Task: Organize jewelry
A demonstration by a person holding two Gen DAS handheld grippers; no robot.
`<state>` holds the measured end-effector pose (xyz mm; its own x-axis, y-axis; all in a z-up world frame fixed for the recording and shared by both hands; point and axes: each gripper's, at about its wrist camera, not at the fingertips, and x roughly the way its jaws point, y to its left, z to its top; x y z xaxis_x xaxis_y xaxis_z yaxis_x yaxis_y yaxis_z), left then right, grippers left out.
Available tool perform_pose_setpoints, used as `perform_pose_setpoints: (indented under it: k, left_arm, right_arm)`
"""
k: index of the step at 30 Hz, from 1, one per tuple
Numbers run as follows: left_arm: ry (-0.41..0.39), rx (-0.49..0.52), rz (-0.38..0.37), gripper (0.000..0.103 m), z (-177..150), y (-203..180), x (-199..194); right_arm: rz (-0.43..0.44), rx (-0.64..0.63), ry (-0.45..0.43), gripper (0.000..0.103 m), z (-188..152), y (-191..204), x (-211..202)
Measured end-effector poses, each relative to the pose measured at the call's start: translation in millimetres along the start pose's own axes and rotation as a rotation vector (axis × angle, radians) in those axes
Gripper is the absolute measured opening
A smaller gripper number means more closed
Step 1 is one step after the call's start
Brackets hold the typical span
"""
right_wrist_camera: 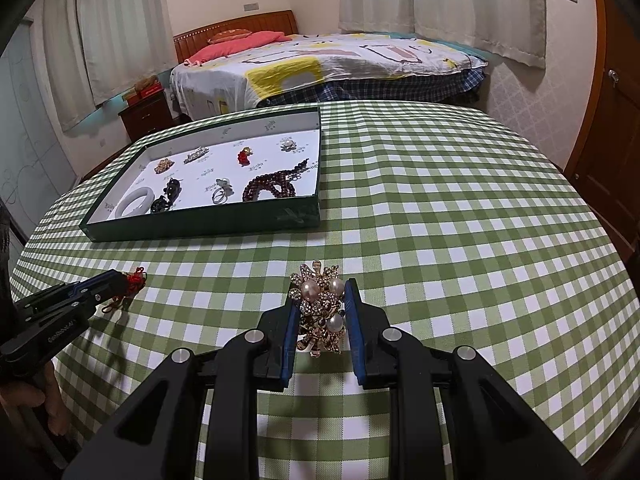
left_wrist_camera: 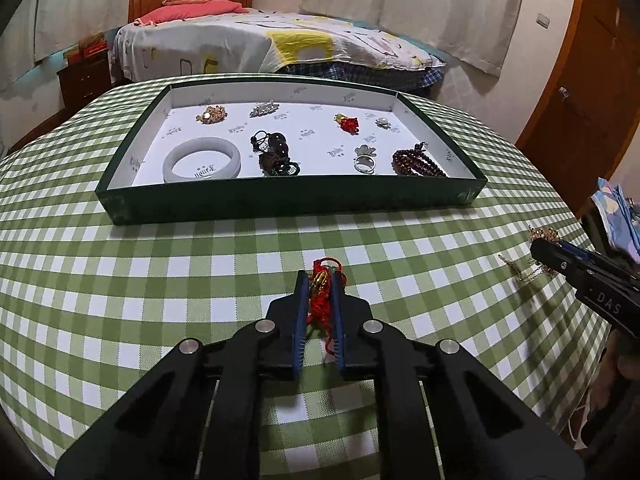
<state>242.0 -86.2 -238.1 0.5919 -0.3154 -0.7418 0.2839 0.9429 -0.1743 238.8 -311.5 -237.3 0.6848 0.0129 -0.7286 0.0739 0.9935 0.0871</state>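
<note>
Left wrist view: the left gripper point(left_wrist_camera: 320, 280) fingers pinch a red knotted-cord charm with a gold bead point(left_wrist_camera: 319, 294) on the green-checked bench point(left_wrist_camera: 160, 280). Lift it clear before crossing the dark green cardboard tray point(left_wrist_camera: 280, 204) wall. Right of it, the right gripper point(right_wrist_camera: 322, 296) clamps a gold pearl-studded brooch point(right_wrist_camera: 322, 312); carry it level to a bare spot.

Tabletop point(left_wrist_camera: 160, 280) under green-white checked cloth. Green tray point(left_wrist_camera: 288, 204) lies on it, ahead of the left tool point(left_wrist_camera: 320, 280), ahead-left of the right tool point(right_wrist_camera: 322, 296). Red knotted charm point(left_wrist_camera: 320, 300) lies between left tool's fingers; pearl brooch point(right_wrist_camera: 322, 312) between right tool's.
</note>
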Motion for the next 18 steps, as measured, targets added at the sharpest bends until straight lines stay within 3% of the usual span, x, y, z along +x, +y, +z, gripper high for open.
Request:
perform_pose_setpoints:
  k: [12,18]
  left_arm:
    - [-0.043,-0.002,-0.001,0.009,8,4,-16]
    - [-0.078,-0.006,-0.004,0.009,15,5,-29]
  right_arm:
    - [0.010,-0.011,-0.016,0.023,2,4,-4]
    - [0.027,-0.023,-0.065,0.023,9,12,-15]
